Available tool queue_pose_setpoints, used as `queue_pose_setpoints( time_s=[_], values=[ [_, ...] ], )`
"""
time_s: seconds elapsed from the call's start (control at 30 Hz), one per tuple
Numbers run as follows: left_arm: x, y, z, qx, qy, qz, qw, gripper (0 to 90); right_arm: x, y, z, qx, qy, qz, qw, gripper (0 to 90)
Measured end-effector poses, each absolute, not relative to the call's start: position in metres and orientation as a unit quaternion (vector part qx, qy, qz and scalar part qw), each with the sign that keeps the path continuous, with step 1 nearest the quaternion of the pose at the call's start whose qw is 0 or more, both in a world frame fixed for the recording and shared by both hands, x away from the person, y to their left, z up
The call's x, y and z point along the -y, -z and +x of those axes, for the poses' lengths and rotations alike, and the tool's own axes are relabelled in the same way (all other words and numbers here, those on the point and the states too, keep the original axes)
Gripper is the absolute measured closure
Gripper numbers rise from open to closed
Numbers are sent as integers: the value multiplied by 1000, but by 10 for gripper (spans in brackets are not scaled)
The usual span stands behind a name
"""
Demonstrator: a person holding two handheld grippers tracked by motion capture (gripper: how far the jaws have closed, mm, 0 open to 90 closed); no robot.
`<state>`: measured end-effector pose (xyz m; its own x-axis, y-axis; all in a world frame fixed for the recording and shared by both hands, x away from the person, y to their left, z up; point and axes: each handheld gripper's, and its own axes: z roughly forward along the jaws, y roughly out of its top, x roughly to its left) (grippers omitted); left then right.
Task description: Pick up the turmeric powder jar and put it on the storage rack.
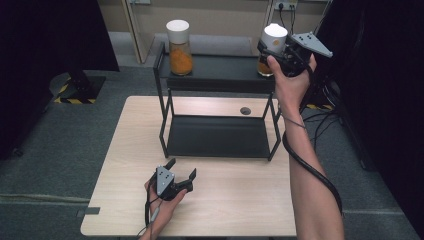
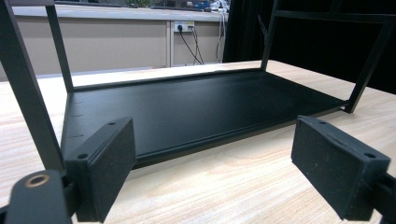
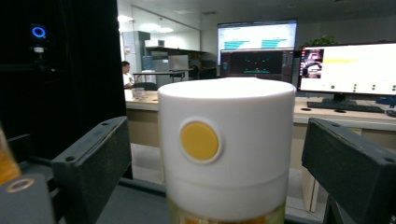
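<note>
A jar with a white lid (image 1: 275, 34) and orange contents stands at the right end of the black rack's top shelf (image 1: 220, 75). My right gripper (image 1: 270, 50) is raised to it, jaws open on either side of the lid. In the right gripper view the lid (image 3: 226, 149), with its yellow round button, stands between the pads (image 3: 95, 163) with a gap on each side. A second jar of the same kind (image 1: 179, 47) stands at the shelf's left end. My left gripper (image 1: 182, 167) rests open and empty on the wooden table (image 1: 225, 200), facing the rack's lower shelf (image 2: 196, 107).
The rack's lower shelf (image 1: 215, 136) is bare, framed by thin black posts. A round cable hole (image 1: 245, 110) sits in the tabletop behind the rack. Dark curtains flank the table on both sides. The right gripper's cable hangs along the forearm.
</note>
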<state>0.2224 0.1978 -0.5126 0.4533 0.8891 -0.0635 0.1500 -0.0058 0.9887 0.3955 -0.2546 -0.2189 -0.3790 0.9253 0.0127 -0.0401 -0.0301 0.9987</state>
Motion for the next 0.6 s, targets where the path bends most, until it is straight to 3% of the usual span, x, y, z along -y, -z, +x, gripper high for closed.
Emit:
queue_pose_setpoints(
  time_s=[0.6],
  values=[
    [-197,512,223,-411,-324,633,570,138,275,234,360,-585,-610,359,395,50]
  ],
)
